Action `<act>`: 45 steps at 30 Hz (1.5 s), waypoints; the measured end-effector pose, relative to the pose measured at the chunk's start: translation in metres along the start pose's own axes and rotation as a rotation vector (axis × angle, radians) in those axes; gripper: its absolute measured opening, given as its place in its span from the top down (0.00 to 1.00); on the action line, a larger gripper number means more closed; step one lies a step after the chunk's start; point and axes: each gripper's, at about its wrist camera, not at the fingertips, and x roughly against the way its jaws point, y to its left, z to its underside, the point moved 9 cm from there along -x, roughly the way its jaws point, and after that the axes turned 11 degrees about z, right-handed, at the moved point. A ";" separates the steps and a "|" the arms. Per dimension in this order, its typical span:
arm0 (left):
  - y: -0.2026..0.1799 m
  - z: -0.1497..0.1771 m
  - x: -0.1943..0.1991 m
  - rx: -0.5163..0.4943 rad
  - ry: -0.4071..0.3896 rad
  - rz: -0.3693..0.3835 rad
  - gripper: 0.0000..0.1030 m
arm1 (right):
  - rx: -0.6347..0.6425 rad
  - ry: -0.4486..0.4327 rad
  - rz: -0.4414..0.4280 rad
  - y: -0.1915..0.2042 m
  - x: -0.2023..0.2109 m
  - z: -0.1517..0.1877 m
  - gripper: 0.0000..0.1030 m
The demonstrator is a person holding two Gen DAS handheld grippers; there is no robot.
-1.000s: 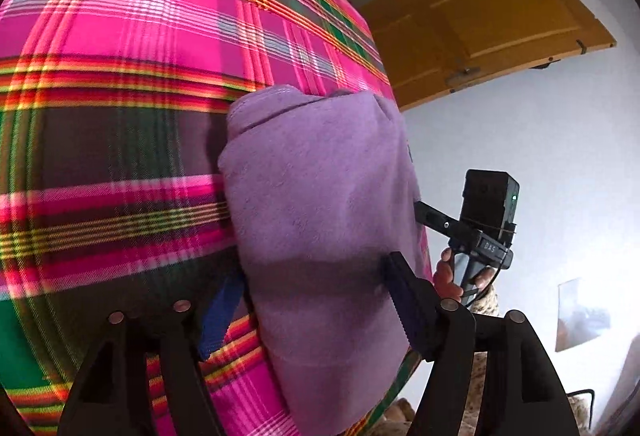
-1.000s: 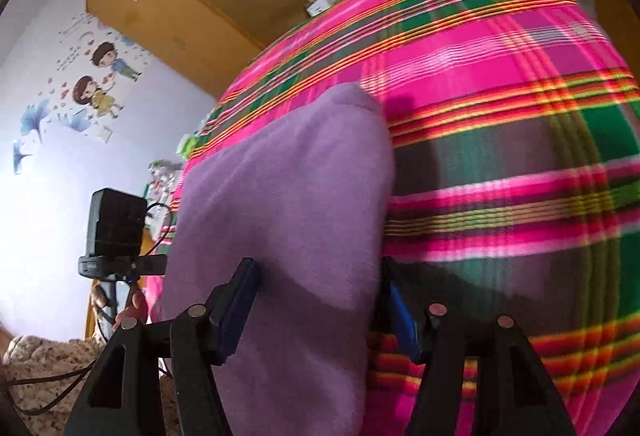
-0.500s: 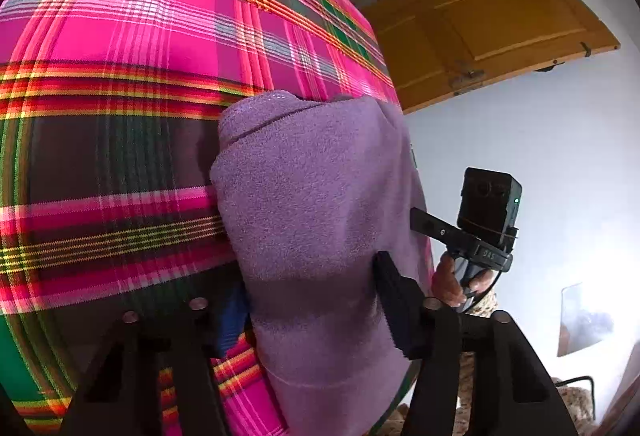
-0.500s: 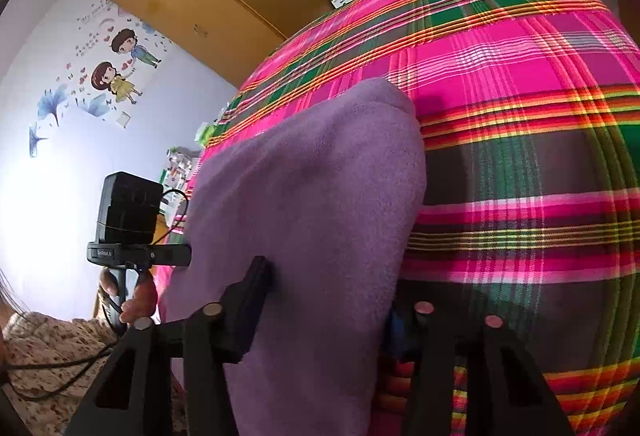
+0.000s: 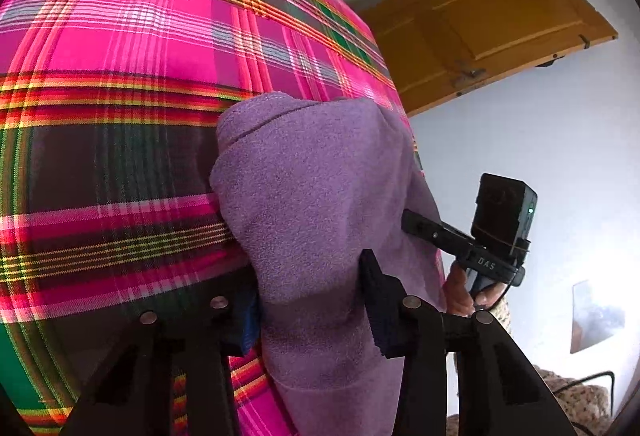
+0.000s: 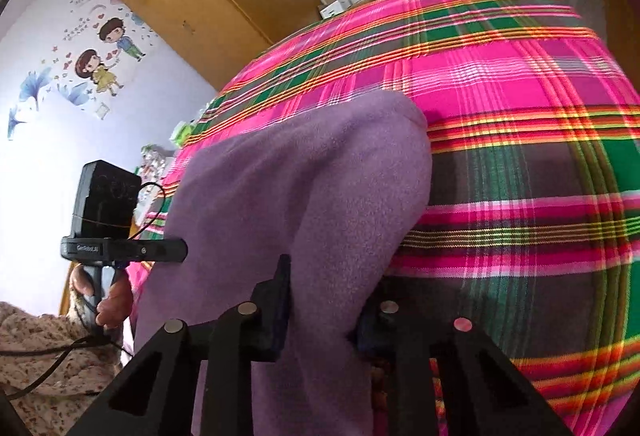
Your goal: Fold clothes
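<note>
Both the left gripper and right gripper pinch the purple fleece garment at lower centre; it drapes up-frame over the plaid bedcover. Uneven pulling could slip the thick fleece free.

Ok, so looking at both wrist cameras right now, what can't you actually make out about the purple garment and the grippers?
- What kind of garment the purple garment is: only a bunched part shows in either view.
- Its lower end: cut off by the bottom edge in both views.
- Left gripper: its left finger's pad is mostly behind the fabric.
- Right gripper: its right finger's pad sits in shadow behind the fabric.
- The plaid sheet under the garment: covered.
</note>
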 end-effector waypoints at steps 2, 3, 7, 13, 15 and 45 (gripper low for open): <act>-0.001 -0.003 -0.002 0.002 0.000 -0.011 0.57 | 0.001 -0.015 0.024 0.000 0.005 -0.001 0.78; -0.003 -0.004 -0.002 -0.005 -0.001 -0.018 0.57 | 0.001 -0.023 0.036 0.000 0.008 -0.002 0.78; -0.013 -0.007 -0.004 -0.042 -0.004 -0.032 0.58 | 0.001 -0.052 0.074 0.005 0.020 -0.004 0.79; -0.027 -0.023 0.015 -0.094 -0.034 -0.036 0.58 | -0.005 -0.092 0.080 0.026 0.033 -0.015 0.79; -0.028 -0.030 0.024 -0.102 -0.051 -0.039 0.58 | -0.006 -0.102 0.073 0.036 0.031 -0.022 0.79; 0.111 -0.160 0.188 -0.021 -0.206 -0.190 0.58 | -0.026 -0.015 -0.030 0.165 -0.133 -0.142 0.79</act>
